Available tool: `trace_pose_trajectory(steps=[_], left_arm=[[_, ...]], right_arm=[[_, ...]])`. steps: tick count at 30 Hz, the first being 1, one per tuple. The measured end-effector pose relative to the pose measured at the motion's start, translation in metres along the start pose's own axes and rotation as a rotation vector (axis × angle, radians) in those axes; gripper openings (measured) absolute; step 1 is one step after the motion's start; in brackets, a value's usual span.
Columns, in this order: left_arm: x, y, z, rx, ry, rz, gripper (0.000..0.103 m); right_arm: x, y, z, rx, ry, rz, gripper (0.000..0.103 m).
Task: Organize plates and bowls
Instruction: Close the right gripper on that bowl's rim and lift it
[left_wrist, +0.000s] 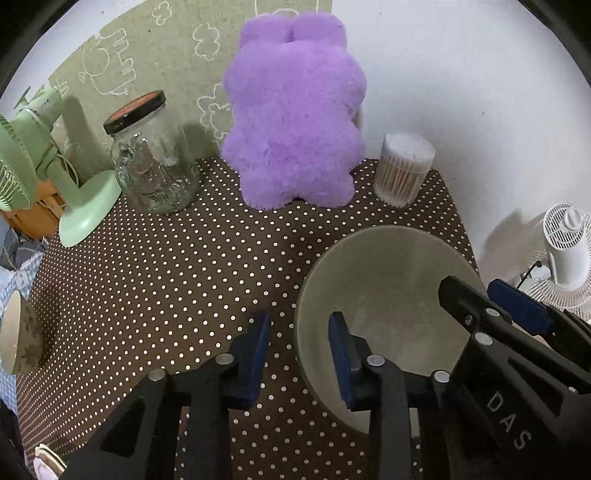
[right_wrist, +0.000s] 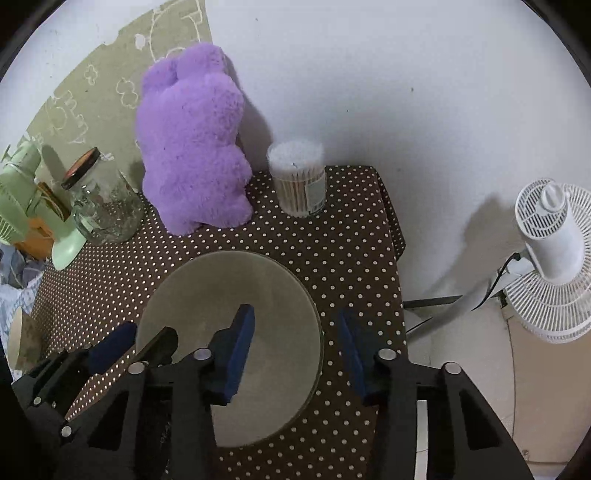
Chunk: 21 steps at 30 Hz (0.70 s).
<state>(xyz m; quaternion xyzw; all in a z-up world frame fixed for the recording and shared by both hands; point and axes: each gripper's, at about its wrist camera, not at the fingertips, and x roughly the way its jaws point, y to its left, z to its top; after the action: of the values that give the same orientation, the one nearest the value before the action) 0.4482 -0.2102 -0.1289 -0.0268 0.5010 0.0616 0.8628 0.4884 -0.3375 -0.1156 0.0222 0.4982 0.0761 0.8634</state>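
The right claw straddles the grey bowl's right rim, its fingers spread apart.

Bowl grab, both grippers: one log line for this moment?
left gripper: open, straddling bowl left rim | right gripper: open, straddling right rim | bowl: on table, not lifted | second bowl: table's left edge

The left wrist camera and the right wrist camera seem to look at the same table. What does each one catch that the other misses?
Only the left wrist view shows its own left tool head-on, straddling the big bowl's left rim, and the green fan's blade guard.

Only the right wrist view shows the right tool head-on, straddling the bowl's right rim, the label on the cotton swab tub, and bare floor beside the table.

Both show the large bowl, purple plush toy, glass jar, a small bowl on its side, the white fan and the dotted tablecloth.
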Motion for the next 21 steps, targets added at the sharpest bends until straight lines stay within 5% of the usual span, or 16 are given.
trace_pose_trajectory(steps=[8, 21], left_arm=[[0.014, -0.003, 0.004, 0.006, 0.015, -0.010, 0.014], [0.013, -0.009, 0.001, 0.057, 0.009, 0.031, 0.015]], right_arm=[[0.011, -0.003, 0.003, 0.012, 0.009, -0.017, 0.023], [0.006, 0.005, -0.006, 0.000, 0.043, -0.028, 0.022]])
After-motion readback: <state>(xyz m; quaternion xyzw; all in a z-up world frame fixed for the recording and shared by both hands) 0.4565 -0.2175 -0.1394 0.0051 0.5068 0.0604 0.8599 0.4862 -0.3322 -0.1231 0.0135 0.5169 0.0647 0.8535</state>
